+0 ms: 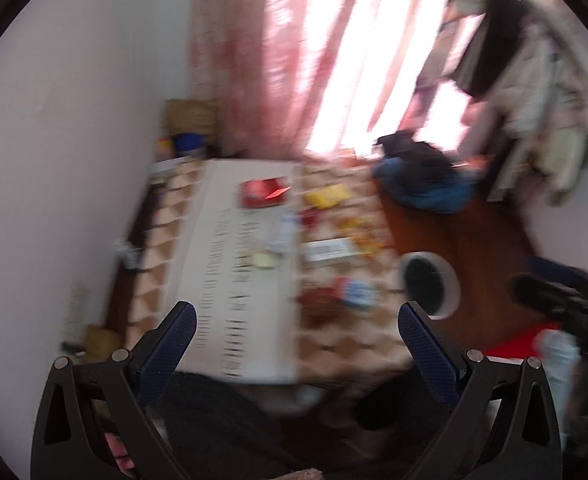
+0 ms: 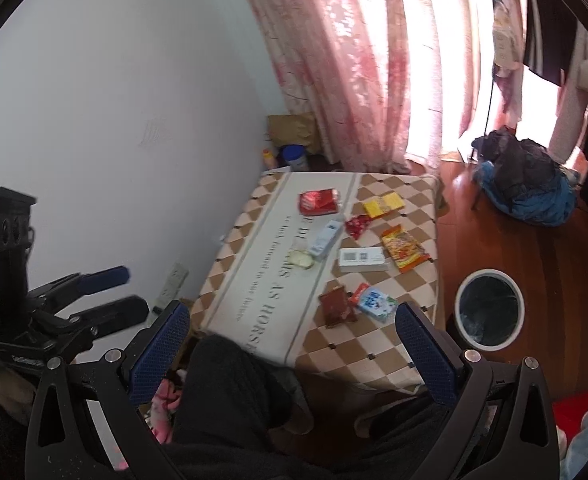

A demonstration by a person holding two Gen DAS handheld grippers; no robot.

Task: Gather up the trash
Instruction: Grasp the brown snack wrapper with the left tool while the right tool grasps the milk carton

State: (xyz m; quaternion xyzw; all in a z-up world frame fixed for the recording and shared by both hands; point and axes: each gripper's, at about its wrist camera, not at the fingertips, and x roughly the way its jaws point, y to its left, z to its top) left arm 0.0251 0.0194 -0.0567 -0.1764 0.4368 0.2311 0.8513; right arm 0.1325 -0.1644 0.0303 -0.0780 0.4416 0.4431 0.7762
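We hold both grippers above the near end of the low table with the brown-and-cream checked cloth (image 2: 374,344); neither touches anything. The left gripper (image 1: 296,328) has its blue-padded jaws spread wide with nothing between them. Same for the right gripper (image 2: 292,326): wide open, empty.

Trash is all on the tabletop, scattered. Far end: red crinkled foil packet (image 2: 319,202), yellow flat wrapper (image 2: 383,204), small red wrapper (image 2: 357,225). Middle: pale blue-and-white sachet (image 2: 326,239) just beside a crumpled cream-coloured wad (image 2: 301,259), white flat box with printed codes (image 2: 363,259), orange snack packet (image 2: 405,249). Near end: brown flat wrapper (image 2: 336,305) touching a light blue-and-white packet (image 2: 376,302).

Round white bin with a dark liner (image 2: 489,309) sits on the wooden floor, just right of the table.

Left wrist view is motion-blurred; only the red packet and bin read clearly there.
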